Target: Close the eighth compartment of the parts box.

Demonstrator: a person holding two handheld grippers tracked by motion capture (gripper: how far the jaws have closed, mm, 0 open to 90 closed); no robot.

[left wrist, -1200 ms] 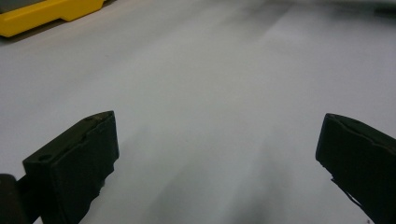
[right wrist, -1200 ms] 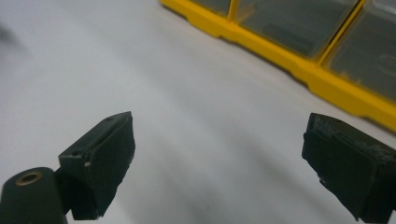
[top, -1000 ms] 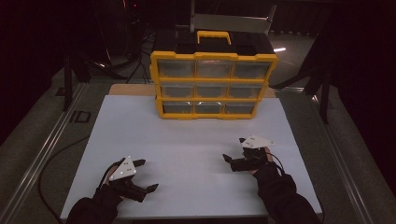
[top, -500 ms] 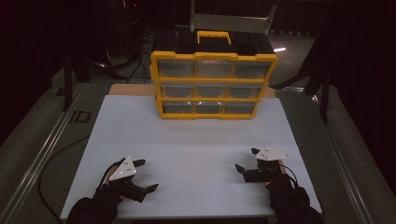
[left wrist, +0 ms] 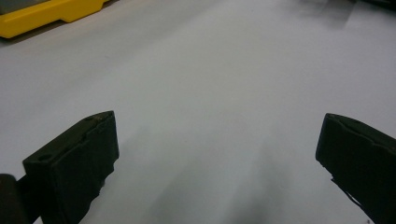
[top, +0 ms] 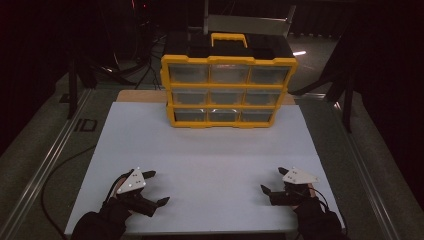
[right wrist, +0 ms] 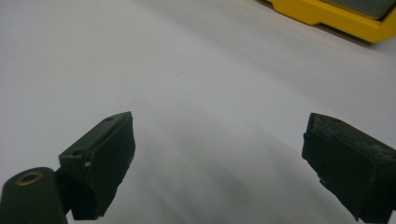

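Left tool (top: 156, 187) low at near left, jaws spread wide, right tool (top: 272, 180) near right, jaws likewise apart

The right hand-held gripper (top: 272, 181) has drawn back toward the table's near edge, seemingly a little rightward.

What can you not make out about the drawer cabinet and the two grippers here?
- Cabinet drawer contents: high view, fronts too dim and small.
- Cabinet in both gripper views: cut off by the top edge.
- Left gripper and right gripper: hands cut off by the bottom edge.
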